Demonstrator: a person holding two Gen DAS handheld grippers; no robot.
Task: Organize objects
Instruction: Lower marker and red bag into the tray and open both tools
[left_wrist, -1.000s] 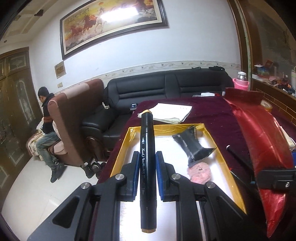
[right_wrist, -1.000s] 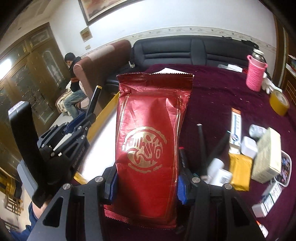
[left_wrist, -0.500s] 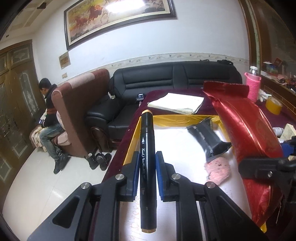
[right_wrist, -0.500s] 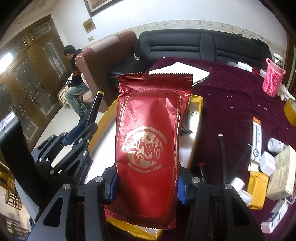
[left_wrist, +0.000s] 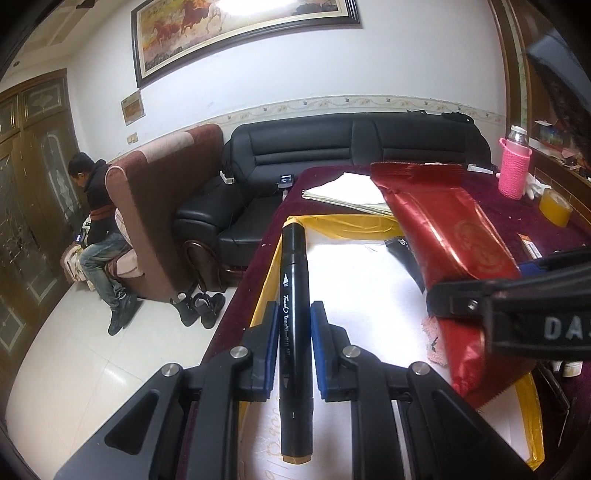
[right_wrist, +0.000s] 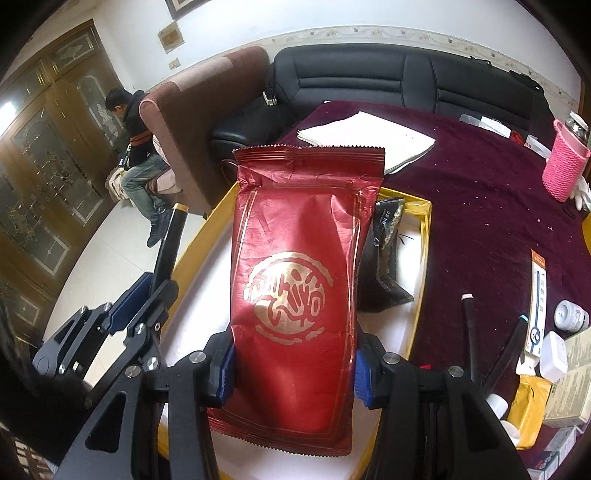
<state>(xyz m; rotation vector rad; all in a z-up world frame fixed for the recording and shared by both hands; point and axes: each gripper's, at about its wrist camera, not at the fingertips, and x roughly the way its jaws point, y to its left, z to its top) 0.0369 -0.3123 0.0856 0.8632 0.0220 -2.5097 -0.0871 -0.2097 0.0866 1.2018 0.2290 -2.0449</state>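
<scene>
Left gripper (left_wrist: 293, 350): tilted downward over the yellow-rimmed tray (left_wrist: 332, 224), blue pads clamped on a black marker (left_wrist: 294, 332).
Right gripper (right_wrist: 291, 363): pitched steeper down over the same tray, jaws pressing both edges of a red packet (right_wrist: 295, 280).

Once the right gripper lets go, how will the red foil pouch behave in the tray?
The red foil pouch is creased, so it probably flexes rather than stays stiff. It looks flat and wide, so it should lie still in the yellow-rimmed tray. Its glossy foil may slide.

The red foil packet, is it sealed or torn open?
Sealed, apparently: the red foil packet shows an intact crimped top edge, flat and closed, while the right gripper holds it.
</scene>
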